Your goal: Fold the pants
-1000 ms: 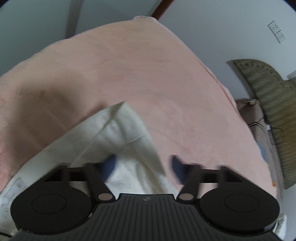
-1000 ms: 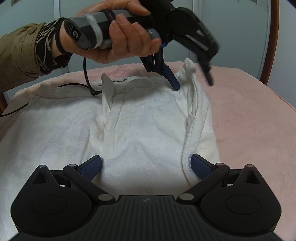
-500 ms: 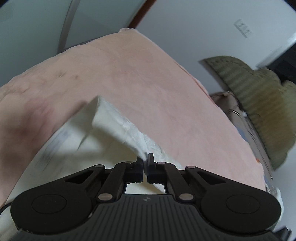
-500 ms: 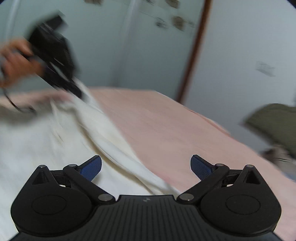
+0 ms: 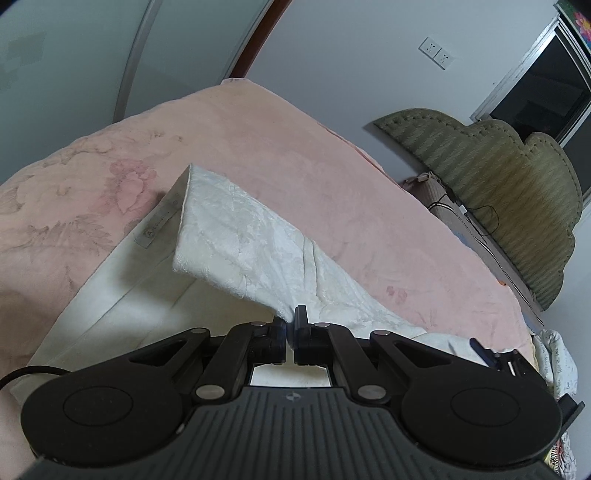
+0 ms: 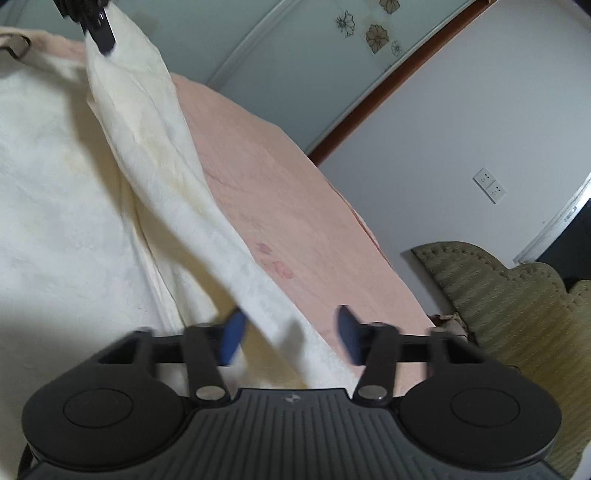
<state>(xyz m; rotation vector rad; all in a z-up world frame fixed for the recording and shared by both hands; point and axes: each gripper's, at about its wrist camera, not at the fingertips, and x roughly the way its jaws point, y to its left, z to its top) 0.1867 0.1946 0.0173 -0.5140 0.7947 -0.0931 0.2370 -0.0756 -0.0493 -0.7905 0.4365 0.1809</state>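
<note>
White pants (image 5: 236, 236) lie on a pink bed (image 5: 295, 155). My left gripper (image 5: 290, 328) is shut on the pants' edge and holds it lifted, so a flap hangs folded over. In the right wrist view the left gripper (image 6: 99, 26) shows at the top left, pulling the cloth (image 6: 162, 158) up into a taut band. My right gripper (image 6: 290, 334) is open, its blue pads either side of the lower end of that lifted band, not clamped on it.
A green padded headboard (image 5: 509, 206) leans on the wall to the right of the bed. Wall sockets (image 5: 436, 53) are above it. A glass wardrobe door (image 6: 295, 59) stands behind the bed. A black cable (image 5: 26, 373) trails at the left.
My left gripper shut on the pants' edge and lifted it. My right gripper swung right to the lifted edge, and its jaws have narrowed around the cloth.
</note>
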